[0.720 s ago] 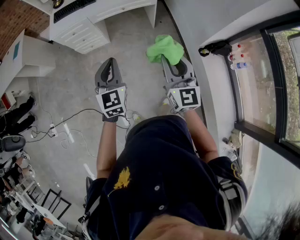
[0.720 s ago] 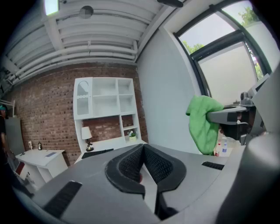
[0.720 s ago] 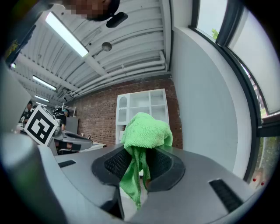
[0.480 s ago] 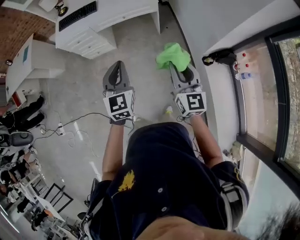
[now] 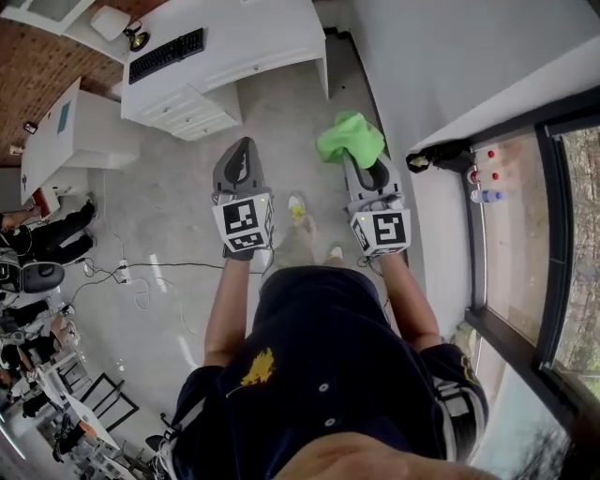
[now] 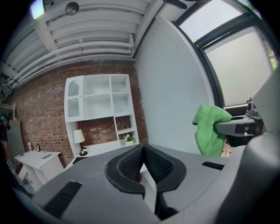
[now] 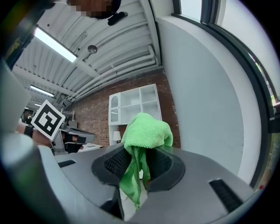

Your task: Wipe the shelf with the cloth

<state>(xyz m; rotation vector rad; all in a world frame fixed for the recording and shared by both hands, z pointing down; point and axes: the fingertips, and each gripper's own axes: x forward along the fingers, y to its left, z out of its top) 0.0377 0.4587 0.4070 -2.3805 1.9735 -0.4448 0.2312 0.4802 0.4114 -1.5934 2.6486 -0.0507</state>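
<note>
White desk point(image 5: 253, 37) with drawers ahead of me, with a black keyboard point(image 5: 166, 54) on top and a lamp point(image 5: 112, 21) just past the keyboard's left end. Loose cables point(image 5: 141, 281) trail over the grey floor point(image 5: 187, 169) on my left. Small bottles point(image 5: 487, 178), maybe three, stand by the dark window frame point(image 5: 476, 253) on my right.

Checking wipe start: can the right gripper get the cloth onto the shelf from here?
Probably not yet. The right gripper is shut on the cloth, but the shelf stands well off against the brick wall, across open floor. Nothing blocks it; it looks simply too far.
</note>
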